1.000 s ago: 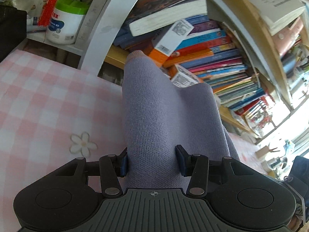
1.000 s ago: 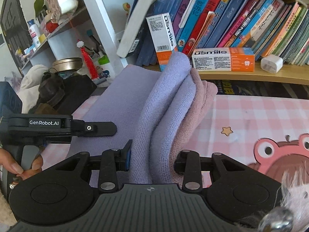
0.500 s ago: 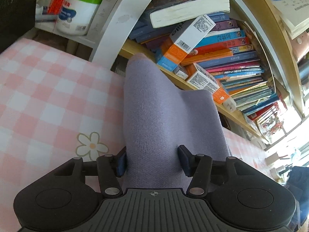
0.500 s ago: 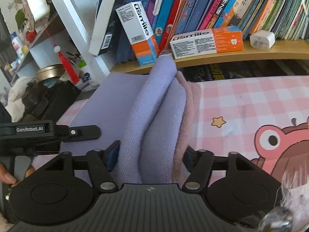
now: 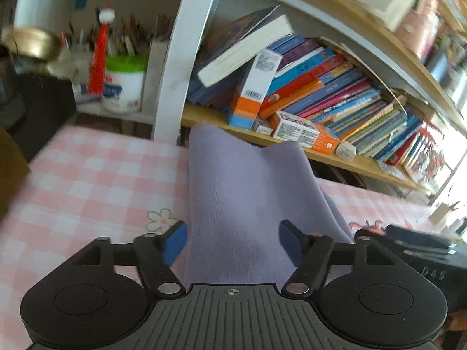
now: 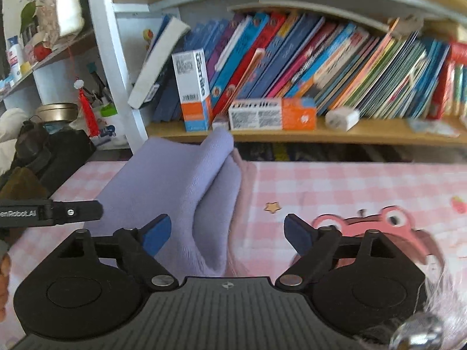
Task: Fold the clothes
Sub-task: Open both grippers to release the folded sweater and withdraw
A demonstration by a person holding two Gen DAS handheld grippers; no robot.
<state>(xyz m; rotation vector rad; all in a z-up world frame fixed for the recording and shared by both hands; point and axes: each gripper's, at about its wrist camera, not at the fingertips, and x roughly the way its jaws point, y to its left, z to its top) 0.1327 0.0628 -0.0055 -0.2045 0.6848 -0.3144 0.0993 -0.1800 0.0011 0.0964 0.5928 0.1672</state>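
Both hand-held grippers have let go since a second ago: the left hand-held gripper (image 5: pixel 233 240) is spreading, its blue pads standing just clear of the lavender knit garment (image 5: pixel 248 204) that runs up the centre of its view. The right hand-held gripper (image 6: pixel 227 233) is opening too, and its right pad now hangs over bare pink checked cloth (image 6: pixel 350 180), while the folded garment's thick edge lies near its left pad (a pinkish layer peeks from under it). Shelves have slid lower in both views. The garment's far end stops just short of the wooden bookshelf (image 6: pixel 321 134) at mid-frame. Open cloth lies at lower left of the left view and right of the fold in the right view.
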